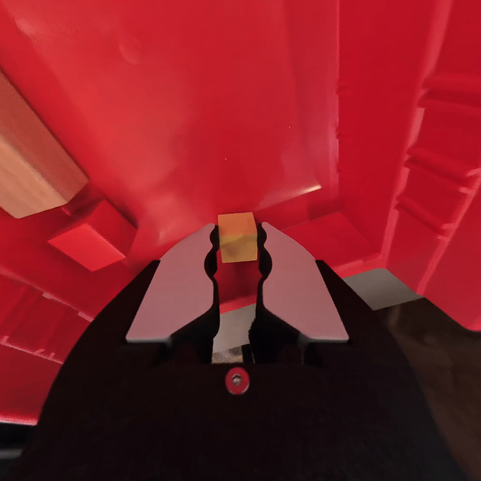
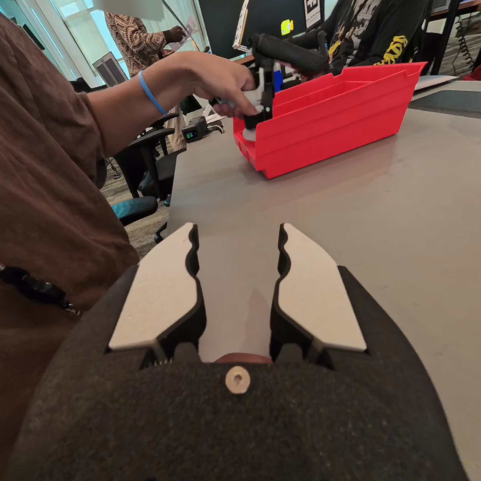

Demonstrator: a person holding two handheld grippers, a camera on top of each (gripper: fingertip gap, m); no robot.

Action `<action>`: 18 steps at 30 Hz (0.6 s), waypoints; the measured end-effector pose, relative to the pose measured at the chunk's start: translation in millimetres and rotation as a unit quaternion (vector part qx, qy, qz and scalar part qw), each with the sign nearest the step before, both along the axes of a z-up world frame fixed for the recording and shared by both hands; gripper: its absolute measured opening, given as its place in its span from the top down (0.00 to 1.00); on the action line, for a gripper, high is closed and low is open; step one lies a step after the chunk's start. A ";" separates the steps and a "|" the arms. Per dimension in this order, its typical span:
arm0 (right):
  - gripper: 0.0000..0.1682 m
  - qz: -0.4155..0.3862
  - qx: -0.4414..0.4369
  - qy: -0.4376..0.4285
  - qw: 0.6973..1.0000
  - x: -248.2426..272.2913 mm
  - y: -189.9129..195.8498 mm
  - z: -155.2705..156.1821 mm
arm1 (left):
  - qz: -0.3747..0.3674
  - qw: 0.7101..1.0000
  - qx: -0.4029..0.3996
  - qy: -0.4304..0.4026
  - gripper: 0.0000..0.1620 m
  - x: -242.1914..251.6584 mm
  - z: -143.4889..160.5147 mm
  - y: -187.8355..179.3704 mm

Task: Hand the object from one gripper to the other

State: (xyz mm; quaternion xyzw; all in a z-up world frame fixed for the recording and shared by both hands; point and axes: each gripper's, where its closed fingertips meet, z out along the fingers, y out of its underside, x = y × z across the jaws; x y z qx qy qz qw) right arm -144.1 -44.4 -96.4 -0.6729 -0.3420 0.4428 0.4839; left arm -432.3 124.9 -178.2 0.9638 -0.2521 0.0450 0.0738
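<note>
The small yellow-orange cube [image 1: 238,238] sat pinched between the fingertips of the left gripper [image 1: 238,240], down inside the red plastic bin [image 1: 260,104]. Its faces were flat and matte, its edges crisp, and the bin's glossy walls threw a red cast over it. At nine o'clock from the cube a pale wooden block [image 1: 31,161] leaned against the bin wall, blurred; at about eight o'clock lay a red block [image 1: 86,247].

From the other side, the bin [image 2: 325,130] stood on a smooth grey table [image 2: 364,234], open-topped, with ribbed walls and one sloped low end. The left gripper [image 2: 256,125] dipped in at that low end, at nine o'clock on the bin, held from above by a hand [image 2: 208,80] with the wrist bent downward and a blue band around it.

The right gripper [image 2: 238,231] hovered low over the table near the edge, its white-faced, wavy black-padded fingers spread apart with nothing between them.

Beyond the table were black office chairs [image 2: 151,156], patterned carpet and glass partitions, and people at twelve and one o'clock.
</note>
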 end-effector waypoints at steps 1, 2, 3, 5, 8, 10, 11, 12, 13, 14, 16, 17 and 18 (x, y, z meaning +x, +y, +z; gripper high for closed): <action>0.65 -0.006 0.001 0.001 1.000 1.3 2.3 0.4 | 0.011 1.000 0.006 -0.027 0.83 1.4 5.5 2.9; 0.65 -0.012 0.003 0.001 1.000 3.1 5.5 1.1 | 0.025 0.997 0.015 -0.071 0.83 6.9 14.1 6.7; 0.66 -0.022 0.007 0.002 1.000 5.4 10.1 2.6 | 0.042 0.990 0.023 -0.133 0.83 16.8 26.9 10.1; 0.66 -0.050 0.025 0.003 0.998 10.2 24.3 8.9 | 0.068 0.954 0.045 -0.287 0.83 44.3 66.6 16.2; 0.66 -0.062 0.064 -0.003 0.996 9.1 42.0 26.2 | 0.058 0.861 0.053 -0.503 0.83 93.8 139.3 4.5; 0.68 -0.050 0.102 -0.012 0.993 1.2 49.7 44.1 | 0.032 0.794 0.013 -0.607 0.83 131.7 175.9 -19.9; 0.69 -0.039 0.121 -0.014 0.992 -4.4 52.2 55.5 | 0.016 0.768 -0.015 -0.640 0.83 151.0 187.2 -34.1; 0.69 -0.029 0.138 -0.015 0.990 -10.4 54.3 67.0 | 0.001 0.745 -0.039 -0.666 0.83 170.8 194.8 -47.5; 0.69 -0.020 0.154 -0.018 0.988 -16.3 56.1 77.4 | -0.014 0.725 -0.067 -0.685 0.83 190.4 198.9 -61.2; 0.69 -0.012 0.170 -0.021 0.985 -21.7 57.7 86.5 | -0.026 0.708 -0.097 -0.699 0.83 209.1 201.2 -74.2; 0.69 -0.009 0.193 -0.026 0.981 -29.1 61.5 98.2 | -0.046 0.679 -0.148 -0.718 0.83 241.2 201.9 -95.7; 0.68 -0.007 0.200 -0.030 0.979 -30.9 62.3 100.4 | -0.053 0.670 -0.166 -0.722 0.83 254.1 200.7 -103.7; 0.68 -0.006 0.205 -0.039 0.978 -31.5 62.6 99.9 | -0.056 0.659 -0.181 -0.727 0.83 264.7 200.5 -109.9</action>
